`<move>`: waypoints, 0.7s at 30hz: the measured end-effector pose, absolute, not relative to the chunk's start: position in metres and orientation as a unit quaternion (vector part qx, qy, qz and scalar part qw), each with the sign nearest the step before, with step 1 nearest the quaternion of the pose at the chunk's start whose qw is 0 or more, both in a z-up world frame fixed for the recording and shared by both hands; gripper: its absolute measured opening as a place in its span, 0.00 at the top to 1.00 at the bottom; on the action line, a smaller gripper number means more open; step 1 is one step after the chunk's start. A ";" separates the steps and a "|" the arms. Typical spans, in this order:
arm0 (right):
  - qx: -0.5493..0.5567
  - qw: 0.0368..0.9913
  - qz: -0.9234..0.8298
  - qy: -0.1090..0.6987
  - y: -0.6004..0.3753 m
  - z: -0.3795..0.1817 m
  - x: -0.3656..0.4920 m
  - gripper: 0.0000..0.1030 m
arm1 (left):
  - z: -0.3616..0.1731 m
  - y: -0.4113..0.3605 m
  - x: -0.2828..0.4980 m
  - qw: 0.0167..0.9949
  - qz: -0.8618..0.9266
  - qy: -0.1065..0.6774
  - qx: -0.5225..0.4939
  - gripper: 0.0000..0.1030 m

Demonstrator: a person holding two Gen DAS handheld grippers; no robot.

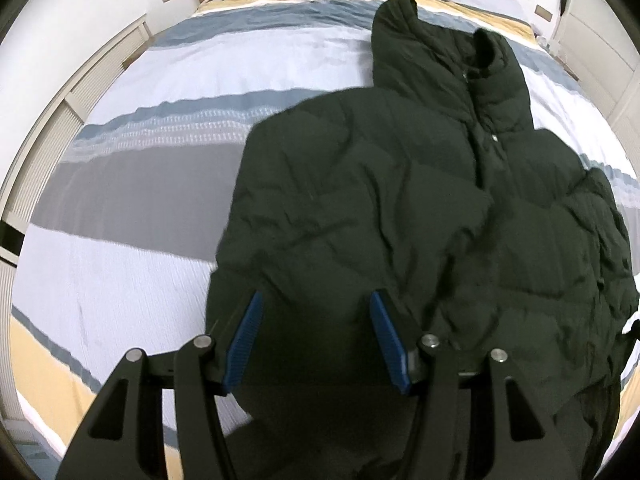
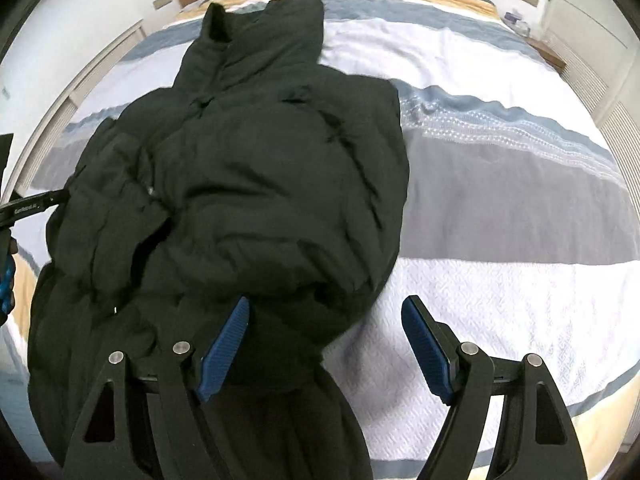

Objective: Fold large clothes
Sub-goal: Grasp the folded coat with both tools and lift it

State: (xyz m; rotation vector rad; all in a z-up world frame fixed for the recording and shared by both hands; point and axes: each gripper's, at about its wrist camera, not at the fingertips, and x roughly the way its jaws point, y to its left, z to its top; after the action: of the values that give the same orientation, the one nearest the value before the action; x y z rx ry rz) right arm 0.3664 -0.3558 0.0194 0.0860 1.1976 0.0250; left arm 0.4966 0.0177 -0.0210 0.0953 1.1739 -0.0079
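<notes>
Left wrist: I see my left gripper [image 1: 316, 340] spread above the dark jacket [image 1: 400, 208], which lies on the striped bed [image 1: 140, 184]. Right wrist: my right gripper [image 2: 326, 344] is spread wide, empty, over the jacket's [image 2: 248, 184] edge.

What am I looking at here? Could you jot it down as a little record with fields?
Place: a bed with a striped cover
Garment: a dark puffy jacket lying on the bed, collar toward the headboard, both sleeves folded in over the body
Left gripper: open, above the jacket's near end, holding nothing
Right gripper: open wide, above the jacket's lower right edge, holding nothing
Folding: partly done
</notes>
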 end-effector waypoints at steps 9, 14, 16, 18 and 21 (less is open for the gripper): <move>0.071 0.846 0.029 0.528 -0.352 0.036 0.443 0.25 | -0.014 0.043 0.571 0.831 -0.038 0.555 0.001 0.47; 0.063 0.860 0.035 0.505 -0.359 0.038 0.519 0.25 | -0.013 0.026 0.645 0.833 -0.083 0.547 -0.031 0.47; 0.062 0.865 0.038 0.496 -0.363 0.035 0.552 0.25 | -0.019 0.023 0.681 0.829 -0.101 0.546 -0.068 0.47; 0.088 0.867 0.043 0.489 -0.373 0.030 0.581 0.25 | -0.024 0.018 0.709 0.829 -0.111 0.541 -0.090 0.47; 0.132 0.869 0.048 0.475 -0.385 0.022 0.628 0.25 | -0.038 0.005 0.752 0.820 -0.124 0.544 -0.126 0.47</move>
State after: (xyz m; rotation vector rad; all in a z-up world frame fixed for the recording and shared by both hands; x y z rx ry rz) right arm 0.6278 -0.3853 0.0218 0.2760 0.9945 0.1015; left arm 0.7516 0.0053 -0.0381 -0.2677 1.1591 -0.2643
